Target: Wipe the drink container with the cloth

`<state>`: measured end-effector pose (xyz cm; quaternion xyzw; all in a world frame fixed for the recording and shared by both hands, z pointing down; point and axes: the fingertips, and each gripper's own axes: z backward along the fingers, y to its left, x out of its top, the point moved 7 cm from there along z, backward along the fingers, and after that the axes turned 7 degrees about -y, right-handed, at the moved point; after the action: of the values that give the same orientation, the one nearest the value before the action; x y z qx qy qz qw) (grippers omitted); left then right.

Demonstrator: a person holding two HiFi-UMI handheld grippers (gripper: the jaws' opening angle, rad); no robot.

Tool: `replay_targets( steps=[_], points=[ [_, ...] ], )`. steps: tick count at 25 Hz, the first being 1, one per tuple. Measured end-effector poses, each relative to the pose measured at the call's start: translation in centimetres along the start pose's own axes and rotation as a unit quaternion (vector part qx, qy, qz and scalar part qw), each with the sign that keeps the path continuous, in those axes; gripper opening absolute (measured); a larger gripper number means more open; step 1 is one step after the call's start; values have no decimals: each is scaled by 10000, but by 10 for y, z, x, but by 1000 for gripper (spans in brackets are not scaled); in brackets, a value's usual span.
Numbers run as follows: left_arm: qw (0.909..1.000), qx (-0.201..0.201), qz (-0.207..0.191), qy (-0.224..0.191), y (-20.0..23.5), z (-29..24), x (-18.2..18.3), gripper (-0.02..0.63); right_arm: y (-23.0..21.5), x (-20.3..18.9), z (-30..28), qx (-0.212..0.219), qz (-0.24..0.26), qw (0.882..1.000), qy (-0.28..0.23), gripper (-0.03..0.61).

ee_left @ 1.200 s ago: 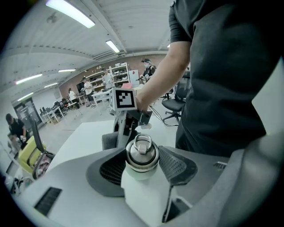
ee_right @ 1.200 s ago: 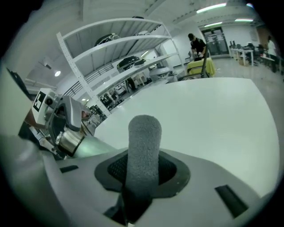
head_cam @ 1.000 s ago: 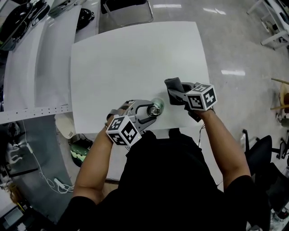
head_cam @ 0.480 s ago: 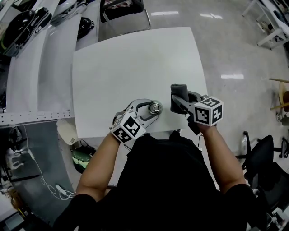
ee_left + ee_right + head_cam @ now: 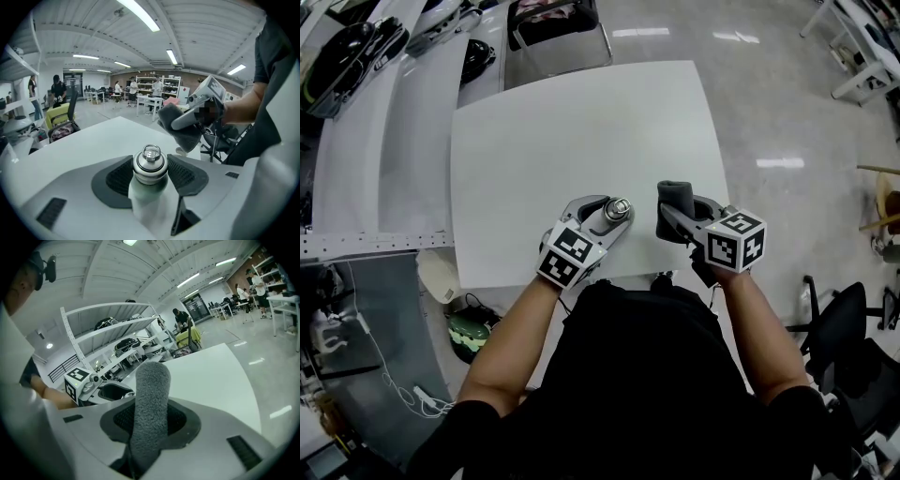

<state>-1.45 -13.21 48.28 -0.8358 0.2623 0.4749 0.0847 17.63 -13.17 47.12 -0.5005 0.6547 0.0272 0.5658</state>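
Observation:
A pale green drink bottle [image 5: 616, 212] with a steel ring cap [image 5: 149, 161] is held above the white table [image 5: 572, 150] near its front edge. My left gripper [image 5: 609, 217] is shut on the bottle's neck. My right gripper [image 5: 670, 211] is shut on a folded grey cloth [image 5: 675, 200], which sticks up between the jaws [image 5: 149, 404]. The cloth sits a short way right of the bottle, not touching it. In the left gripper view the cloth [image 5: 180, 126] hangs behind the cap.
Long white benches [image 5: 403, 112] with dark gear lie left of the table. A chair [image 5: 553, 23] stands at the table's far side. Another black chair [image 5: 844, 323] is on the floor at the right.
The left gripper has tilted and lifted the bottle, so its cap now points further from me. The right gripper with the cloth has shifted slightly nearer and lower.

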Motion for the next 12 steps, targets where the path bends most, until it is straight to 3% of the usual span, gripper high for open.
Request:
replay_targets(
  steps=[7, 12],
  points=[
    [9980, 500, 382, -112, 19, 6, 6, 241, 4, 1, -5, 35, 52, 10000, -15, 110],
    [9903, 1164, 738, -165, 33, 6, 3, 241, 6, 2, -8, 67, 71, 9999, -23, 110]
  ],
)
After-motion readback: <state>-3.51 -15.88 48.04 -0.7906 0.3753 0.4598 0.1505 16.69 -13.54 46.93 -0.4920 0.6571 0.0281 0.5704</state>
